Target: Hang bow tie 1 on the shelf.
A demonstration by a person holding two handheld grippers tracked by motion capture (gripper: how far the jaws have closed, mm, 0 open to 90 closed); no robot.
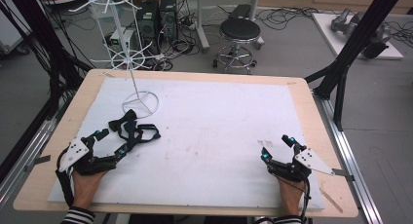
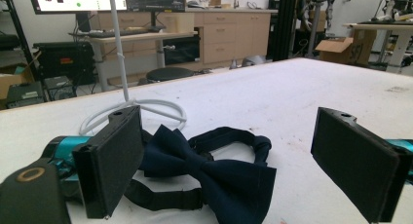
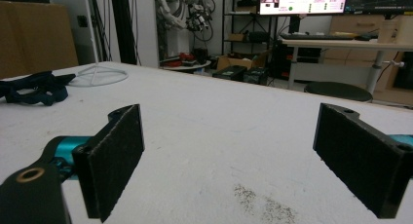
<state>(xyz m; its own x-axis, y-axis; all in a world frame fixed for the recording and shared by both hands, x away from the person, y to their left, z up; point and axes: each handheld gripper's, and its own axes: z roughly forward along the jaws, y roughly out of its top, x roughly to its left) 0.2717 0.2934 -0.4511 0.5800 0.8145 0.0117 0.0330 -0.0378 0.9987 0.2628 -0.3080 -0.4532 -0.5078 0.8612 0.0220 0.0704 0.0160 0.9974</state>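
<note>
Left tool (image 1: 111, 142): jaws wide open, holding nothing, resting low on the tabletop (image 1: 219, 117). The bow tie (image 1: 132, 129) lies directly ahead of it, with the bow itself between the open jaws in the left gripper view and the strap looped behind. Its long axis runs roughly across the jaw gap. Just beyond stands the white rack (image 1: 130, 63). Right tool (image 1: 276, 148): also wide open and empty, well apart from the tie. Judgement: the left tool is far nearer and placed to close on the bow.

Wooden table (image 1: 302, 95); white mat (image 1: 219, 121) on top; bow tie (image 1: 132, 129), wire stand (image 1: 139, 100).
</note>
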